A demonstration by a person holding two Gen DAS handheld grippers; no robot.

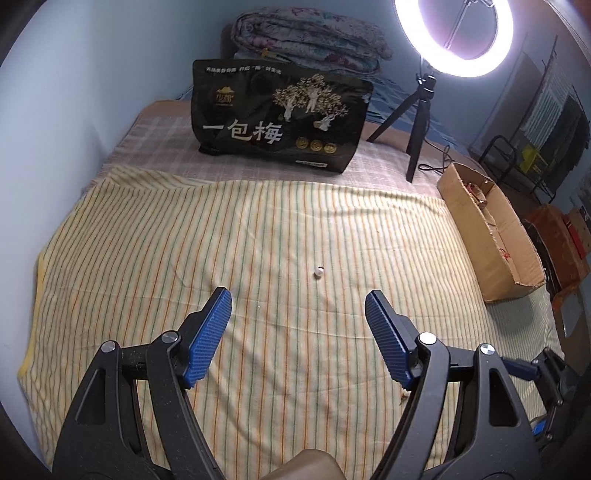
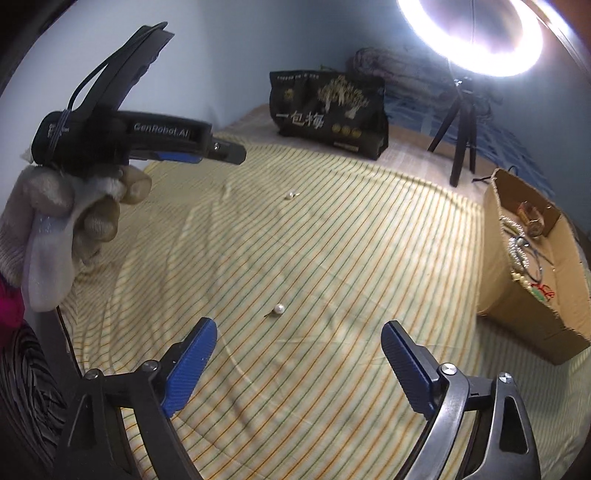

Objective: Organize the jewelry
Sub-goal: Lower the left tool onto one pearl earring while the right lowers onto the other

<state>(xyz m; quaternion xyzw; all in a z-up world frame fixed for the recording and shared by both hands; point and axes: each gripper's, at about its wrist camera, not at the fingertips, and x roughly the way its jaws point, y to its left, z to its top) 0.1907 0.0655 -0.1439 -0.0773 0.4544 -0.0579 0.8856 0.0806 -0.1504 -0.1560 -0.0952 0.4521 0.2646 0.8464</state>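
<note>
- Pearl earrings, two: one (image 2: 279,308) lies on the striped sheet (image 2: 332,258) just ahead of the right hand-held gripper (image 2: 299,343); the other (image 1: 318,272) lies ahead of the left hand-held gripper (image 1: 298,310).
- Both hand-held grippers hang over the bed, jaws apart, nothing between them.
- One cardboard box (image 2: 517,314) at the sheet's right edge holds a heap of jewelry (image 2: 524,254).
- One black snack bag (image 1: 277,114), one ring light (image 1: 454,37) on a tripod and folded quilts (image 1: 306,33) stand behind, by a pale blue wall.
</note>
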